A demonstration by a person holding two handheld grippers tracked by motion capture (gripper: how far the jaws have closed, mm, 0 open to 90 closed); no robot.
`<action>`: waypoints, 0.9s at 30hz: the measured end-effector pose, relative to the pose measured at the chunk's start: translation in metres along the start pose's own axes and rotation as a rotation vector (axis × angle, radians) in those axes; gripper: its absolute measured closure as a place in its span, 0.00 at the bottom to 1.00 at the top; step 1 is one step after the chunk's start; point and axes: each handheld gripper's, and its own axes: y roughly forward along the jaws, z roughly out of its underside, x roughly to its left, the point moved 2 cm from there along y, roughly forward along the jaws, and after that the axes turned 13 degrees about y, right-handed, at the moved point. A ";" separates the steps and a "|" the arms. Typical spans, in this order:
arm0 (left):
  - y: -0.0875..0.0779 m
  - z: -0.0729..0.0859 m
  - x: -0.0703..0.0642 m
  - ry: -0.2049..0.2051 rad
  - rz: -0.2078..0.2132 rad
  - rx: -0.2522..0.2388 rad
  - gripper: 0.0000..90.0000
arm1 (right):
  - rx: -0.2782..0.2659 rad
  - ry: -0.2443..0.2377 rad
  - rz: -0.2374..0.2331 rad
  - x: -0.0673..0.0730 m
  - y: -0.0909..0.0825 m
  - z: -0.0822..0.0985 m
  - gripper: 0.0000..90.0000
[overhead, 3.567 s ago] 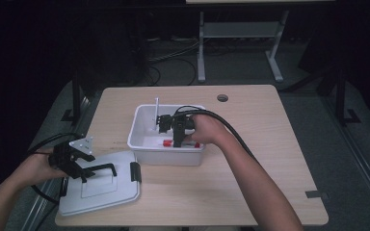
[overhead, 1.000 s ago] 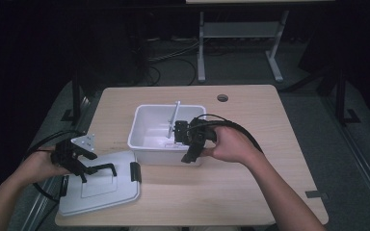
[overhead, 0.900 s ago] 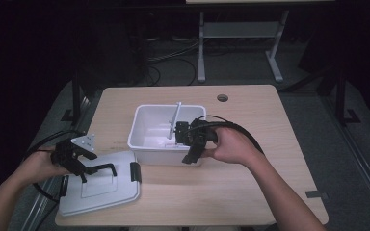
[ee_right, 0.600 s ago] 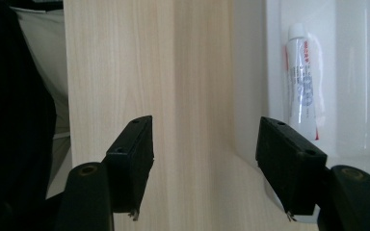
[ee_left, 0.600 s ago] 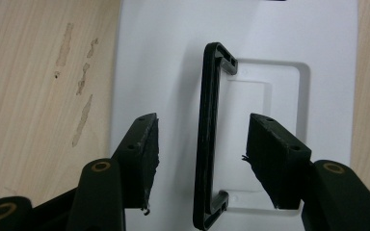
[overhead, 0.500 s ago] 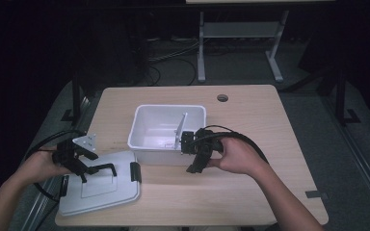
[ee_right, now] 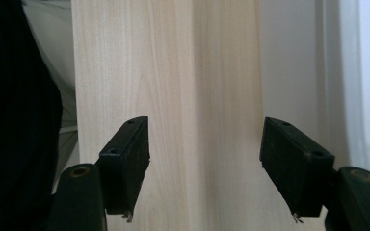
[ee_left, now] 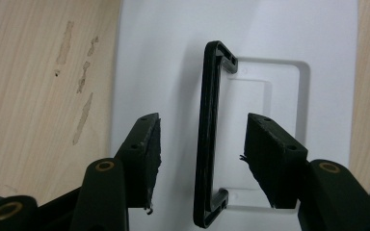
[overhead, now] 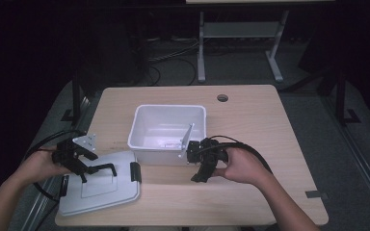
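A white bin (overhead: pixel 147 115) stands mid-table, and its white lid (overhead: pixel 120 195) lies flat at the front left. In the left gripper view, my left gripper (ee_left: pixel 202 122) straddles the lid's black handle (ee_left: pixel 209 96). Its jaws have just been closing a little, and neither pad touches the handle, so it is open. The high view shows this gripper (overhead: pixel 89 173) over the lid's left part. My right gripper (overhead: pixel 197 177) points down at the bare wood in front of the bin's right corner. Its jaws (ee_right: pixel 205 124) have just been opening and hold nothing.
A black latch (overhead: pixel 135 172) sits on the lid's right edge. The bin wall (ee_right: pixel 356 72) runs close beside my right gripper. A cable hole (overhead: pixel 222 97) is at the table's back, and a strip of tape (overhead: pixel 314 194) is at the front right.
My right gripper has come out of the bin, over its front wall and down to the table in front of it. The left hand has stayed over the lid's handle.
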 end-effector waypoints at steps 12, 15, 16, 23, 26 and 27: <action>0.004 -0.001 0.000 0.007 0.018 0.009 0.54 | 0.000 0.024 -0.004 0.001 0.015 0.018 0.36; 0.005 -0.001 -0.001 0.011 0.027 0.017 0.57 | 0.001 0.029 -0.010 0.001 0.019 0.023 0.36; 0.005 -0.001 -0.001 0.012 0.032 0.018 0.58 | -0.001 0.034 -0.010 0.001 0.020 0.024 0.36; 0.009 -0.002 -0.002 0.028 0.048 0.019 0.65 | -0.009 0.049 -0.014 0.000 0.026 0.032 0.36; 0.009 -0.003 -0.002 0.032 0.052 0.023 0.70 | -0.012 0.051 -0.015 0.000 0.028 0.035 0.36; 0.009 -0.003 -0.001 0.036 0.055 0.025 0.72 | -0.015 0.053 -0.019 0.000 0.030 0.036 0.36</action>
